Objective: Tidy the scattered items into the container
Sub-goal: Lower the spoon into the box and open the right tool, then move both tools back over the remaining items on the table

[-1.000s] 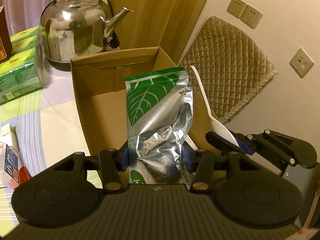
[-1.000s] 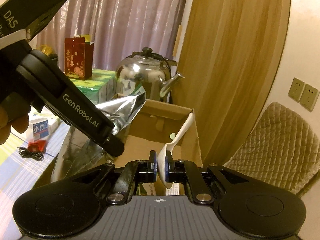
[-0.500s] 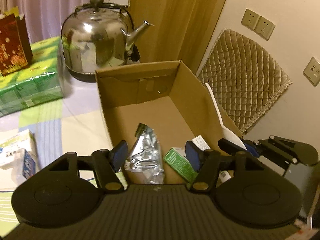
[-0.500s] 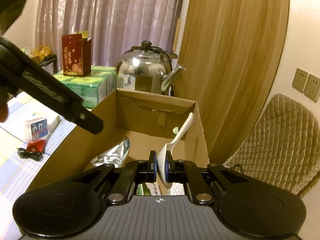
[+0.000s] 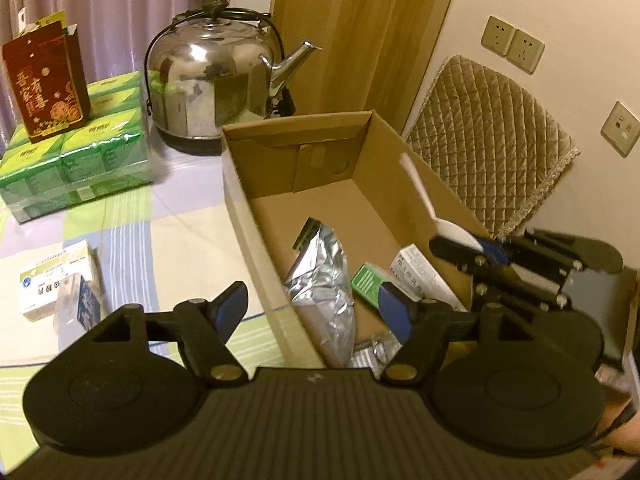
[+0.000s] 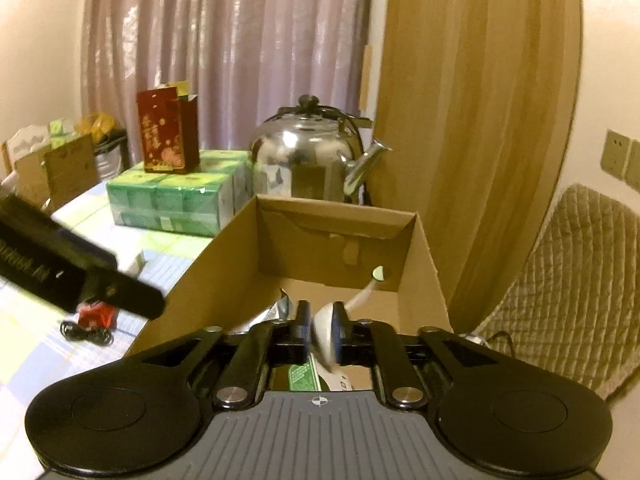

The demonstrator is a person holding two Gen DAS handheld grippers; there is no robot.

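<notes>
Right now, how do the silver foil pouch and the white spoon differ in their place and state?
The silver foil pouch lies loose on the floor of the cardboard box, touched by neither gripper; the white spoon is above the box, between the fingers of the right gripper, whose jaws are opening. The pouch is crumpled and shiny; the spoon is smooth and matte. Both are within the box's walls.

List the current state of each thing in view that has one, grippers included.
Cardboard box: open, upright.
Foil pouch: lying in the box, released.
White spoon: between the right gripper's jaws, over the box.
Left gripper: opening, nothing between its jaws.
Right gripper: opening.
Kettle: lid on, upright.
</notes>
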